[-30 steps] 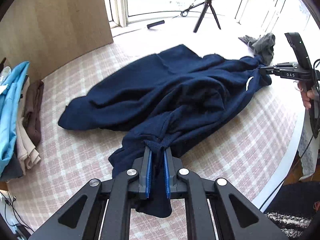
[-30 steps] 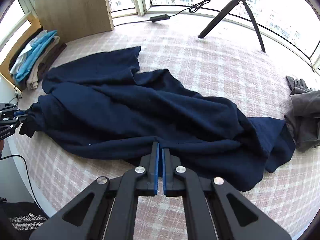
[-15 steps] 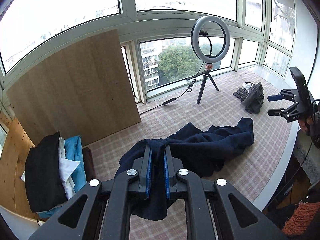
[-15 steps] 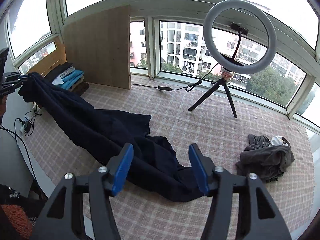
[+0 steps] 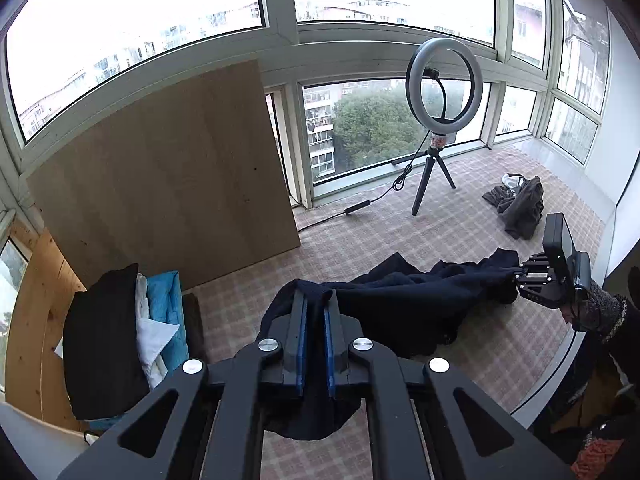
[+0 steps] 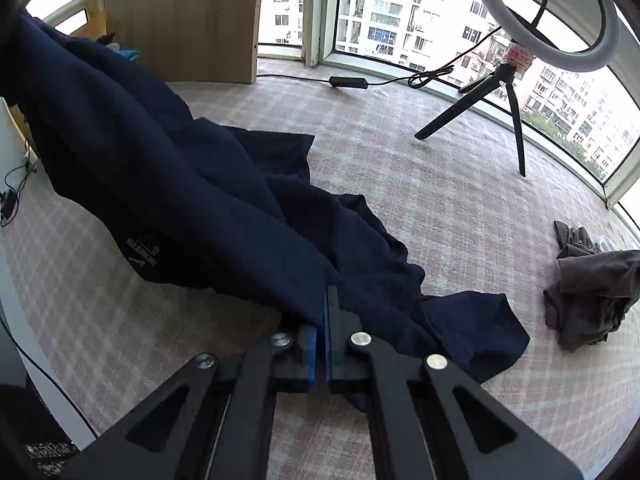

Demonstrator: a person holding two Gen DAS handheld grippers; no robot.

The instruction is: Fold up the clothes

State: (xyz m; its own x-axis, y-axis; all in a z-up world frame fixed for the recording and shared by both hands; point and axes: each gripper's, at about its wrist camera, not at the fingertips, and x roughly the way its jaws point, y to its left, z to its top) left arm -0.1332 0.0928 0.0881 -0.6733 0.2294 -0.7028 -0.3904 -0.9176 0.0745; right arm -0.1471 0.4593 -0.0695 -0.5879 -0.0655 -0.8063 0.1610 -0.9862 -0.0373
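Observation:
A navy blue garment hangs stretched between my two grippers above the checked table. My left gripper is raised and shut on one bunched end, with cloth draped over and under its blue pads. In the left wrist view my right gripper pinches the far end at the right, lower down. The right wrist view has my right gripper shut on an edge of the garment. From there the cloth climbs to the upper left, and a loose part trails on the table.
A stack of folded clothes in black, white and blue lies at the left beside a wooden board. A ring light on a tripod stands at the back. A crumpled grey garment lies at the right. The table's rounded edge runs nearby.
My left gripper has risen and lifted its end of the garment off the table. My right gripper opened, then shut again on the garment's edge. The cloth now hangs between them.

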